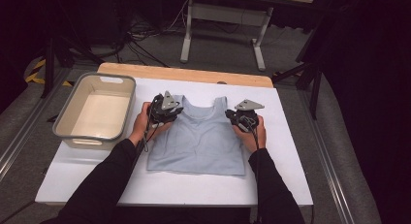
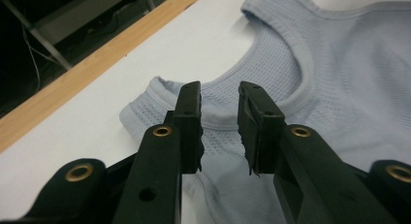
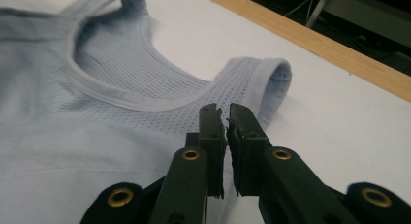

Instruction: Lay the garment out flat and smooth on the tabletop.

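Found the tank top point(image 1: 196, 136) spread flat in the middle of the white counter point(image 1: 286, 136), hem toward the person, neck and both straps pointing to the far wooden edge. Read its long axis as running near to far, straight away from the body.

Noted the left tongs point(image 1: 167, 112) poised at the left strap point(image 2: 145, 105), jaws standing apart with a clear gap. Saw cloth beyond and beneath that gap but none pinched in it, so took them as open and holding nothing.

Noted the right tongs point(image 1: 242, 118) at the right strap point(image 3: 271, 76), jaws drawn together to a thin slit. Could make out no fabric between the pads (the strap's looped end lay just past the tips, a little off to their right), so counted them as closed on nothing.

Judged the deciding relation this way: each strap sat directly ahead of its own tongs, left to left and right to right, neither hand clearly nearer than the other. Took the garment as lying between the two hands, shoulders level with the tips. Reckoned a short push forward and down would bring either pair onto its strap, though the right pair would need to part first.

Left the grey tub point(image 1: 87, 141) out of it, well apart at the counter's left.
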{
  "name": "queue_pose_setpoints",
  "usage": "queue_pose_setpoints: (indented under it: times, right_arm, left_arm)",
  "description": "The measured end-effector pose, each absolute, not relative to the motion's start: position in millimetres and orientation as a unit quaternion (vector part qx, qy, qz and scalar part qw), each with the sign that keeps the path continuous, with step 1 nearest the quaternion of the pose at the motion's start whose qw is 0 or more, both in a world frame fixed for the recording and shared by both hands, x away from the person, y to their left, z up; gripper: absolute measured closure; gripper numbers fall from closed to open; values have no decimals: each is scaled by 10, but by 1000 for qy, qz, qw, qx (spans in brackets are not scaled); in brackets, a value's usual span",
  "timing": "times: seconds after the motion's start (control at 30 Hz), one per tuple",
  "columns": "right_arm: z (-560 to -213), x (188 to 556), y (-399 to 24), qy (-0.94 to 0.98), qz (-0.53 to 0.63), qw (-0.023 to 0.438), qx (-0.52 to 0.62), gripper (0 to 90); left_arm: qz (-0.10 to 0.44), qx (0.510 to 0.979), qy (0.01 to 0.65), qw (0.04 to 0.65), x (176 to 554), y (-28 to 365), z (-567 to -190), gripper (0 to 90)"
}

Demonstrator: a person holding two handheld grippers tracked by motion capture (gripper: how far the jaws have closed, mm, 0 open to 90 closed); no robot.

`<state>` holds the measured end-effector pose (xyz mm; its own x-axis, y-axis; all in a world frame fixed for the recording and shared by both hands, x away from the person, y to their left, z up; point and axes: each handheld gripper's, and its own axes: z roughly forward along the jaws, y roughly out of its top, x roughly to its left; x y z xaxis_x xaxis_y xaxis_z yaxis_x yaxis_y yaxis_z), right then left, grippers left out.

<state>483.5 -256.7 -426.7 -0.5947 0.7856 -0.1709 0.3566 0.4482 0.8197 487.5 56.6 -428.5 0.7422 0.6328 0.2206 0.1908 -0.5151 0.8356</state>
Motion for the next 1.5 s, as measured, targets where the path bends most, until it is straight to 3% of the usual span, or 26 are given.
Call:
queue_pose_setpoints:
  times: [0.43,0.87,1.5]
  right_arm:
    - [-4119,4504,-2531,791,425,291,330,766]
    - [-4023,4230,-2440,787,444,303,301,618]
    - [-3968,3930,-2426,781,460,319,276,318]
  left_arm:
    - [272,815,214,464,4490,654,-4213,618]
    - [273,810,196,480,4247,742,-4240,492]
    - [290,810,156,486,3900,874,-4166,273]
